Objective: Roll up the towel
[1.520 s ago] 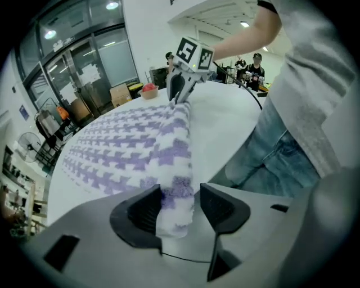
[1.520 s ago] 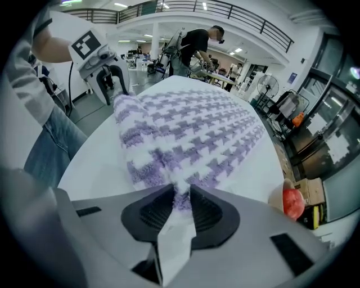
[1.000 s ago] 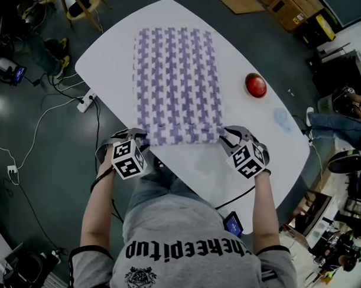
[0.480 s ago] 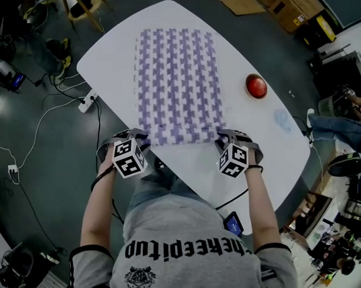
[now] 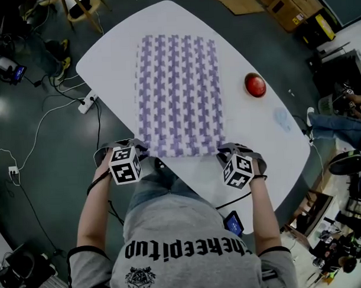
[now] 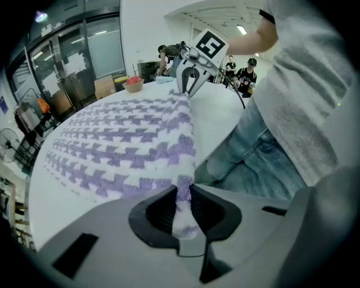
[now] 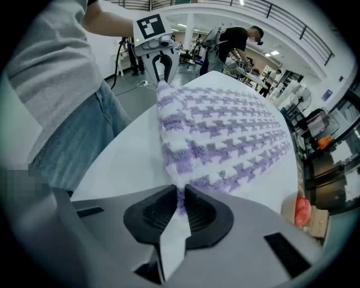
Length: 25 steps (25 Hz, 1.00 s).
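A white towel with a purple houndstooth pattern (image 5: 179, 93) lies flat on the white oval table (image 5: 257, 138). Its near edge faces the person. My left gripper (image 5: 139, 150) holds the near left corner; in the left gripper view the pads pinch the towel corner (image 6: 183, 205). My right gripper (image 5: 225, 149) holds the near right corner, and the towel corner (image 7: 180, 194) sits pressed between its pads. Both sets of jaws have just been closing, with the towel between them. Each gripper view also shows the other gripper: the right gripper (image 6: 190, 84) and the left gripper (image 7: 160, 70), each on the far corner.
A red round object (image 5: 255, 84) sits on the table right of the towel. A phone (image 5: 233, 223) with a cable lies by the table's near edge. Cables and a power strip (image 5: 86, 102) lie on the floor at the left.
Both grippers have closed on the near corners of the towel. The right gripper rolled and dropped onto its corner. The towel's near edge has come slightly toward the person.
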Each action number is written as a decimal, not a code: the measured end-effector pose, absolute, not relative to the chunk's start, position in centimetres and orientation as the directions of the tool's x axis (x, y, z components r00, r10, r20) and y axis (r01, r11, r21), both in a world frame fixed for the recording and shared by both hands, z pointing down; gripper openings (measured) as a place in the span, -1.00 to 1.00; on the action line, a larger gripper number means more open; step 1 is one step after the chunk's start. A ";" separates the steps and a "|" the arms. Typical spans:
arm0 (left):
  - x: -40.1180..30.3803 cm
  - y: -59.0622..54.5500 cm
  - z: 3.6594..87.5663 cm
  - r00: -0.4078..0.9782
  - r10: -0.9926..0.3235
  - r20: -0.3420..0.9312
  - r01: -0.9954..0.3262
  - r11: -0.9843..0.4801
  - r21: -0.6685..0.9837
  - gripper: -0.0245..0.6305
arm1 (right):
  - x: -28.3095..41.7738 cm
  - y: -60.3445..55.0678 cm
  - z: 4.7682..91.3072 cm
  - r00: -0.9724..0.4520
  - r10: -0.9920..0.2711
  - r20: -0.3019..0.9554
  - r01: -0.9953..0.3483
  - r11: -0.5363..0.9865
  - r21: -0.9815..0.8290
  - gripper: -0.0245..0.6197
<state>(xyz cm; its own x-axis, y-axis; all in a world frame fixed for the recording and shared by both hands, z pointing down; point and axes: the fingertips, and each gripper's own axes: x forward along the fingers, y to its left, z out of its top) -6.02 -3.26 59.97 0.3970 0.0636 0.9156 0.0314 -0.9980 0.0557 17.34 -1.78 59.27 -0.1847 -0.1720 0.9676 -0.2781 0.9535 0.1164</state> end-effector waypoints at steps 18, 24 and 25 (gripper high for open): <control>-6.5 -7.2 58.4 0.450 0.082 0.889 -0.013 -0.995 0.099 -0.62 | 17.0 -6.2 56.5 -0.262 -0.242 0.934 -0.452 0.886 0.103 -0.77; -6.7 -8.0 57.2 0.446 0.024 0.895 -0.049 -0.997 0.051 -0.61 | 16.9 -7.0 55.6 -0.220 -0.328 0.919 -0.484 0.854 0.190 -0.77; -6.6 -8.9 57.6 0.443 0.018 0.896 -0.051 -0.998 0.046 -0.61 | 16.9 -8.0 56.1 -0.209 -0.337 0.918 -0.485 0.851 0.201 -0.77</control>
